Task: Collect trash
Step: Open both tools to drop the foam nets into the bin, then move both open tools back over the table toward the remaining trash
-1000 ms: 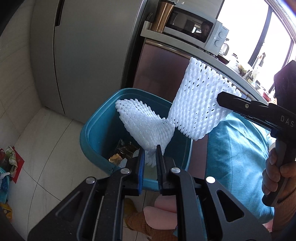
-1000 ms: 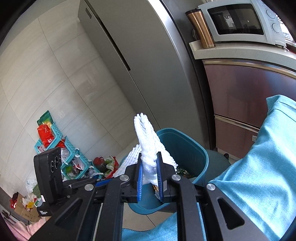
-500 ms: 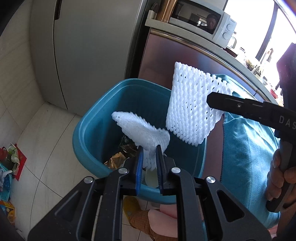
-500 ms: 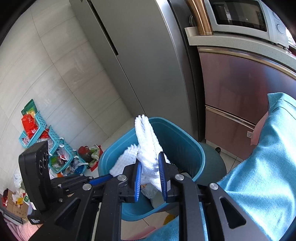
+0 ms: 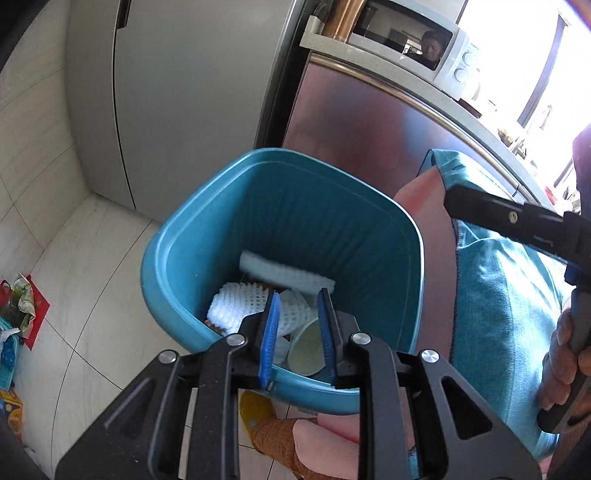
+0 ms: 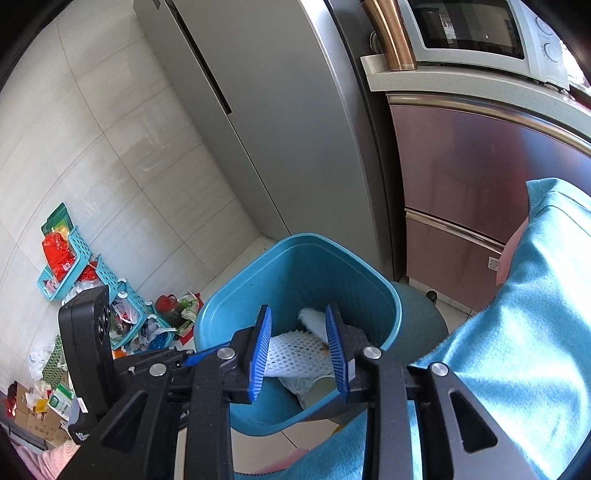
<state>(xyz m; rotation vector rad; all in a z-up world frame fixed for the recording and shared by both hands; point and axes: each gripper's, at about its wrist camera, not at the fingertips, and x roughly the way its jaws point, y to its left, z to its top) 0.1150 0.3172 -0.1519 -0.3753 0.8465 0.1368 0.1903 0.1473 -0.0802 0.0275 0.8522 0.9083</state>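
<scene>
Left claw (image 5: 297,325) open & empty over blue bin (image 5: 192,236), right claw (image 6: 299,354) open too, 2 foam nets (image 5: 236,308) inside

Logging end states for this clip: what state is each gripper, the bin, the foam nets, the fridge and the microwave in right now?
left gripper: open, empty, above the bin.
right gripper: open, empty, above the bin.
blue bin: upright, uncovered, partly filled.
foam nets: released, lying inside the bin.
paper cup: on its side in the bin.
fridge: doors closed.
microwave: door closed.
</scene>
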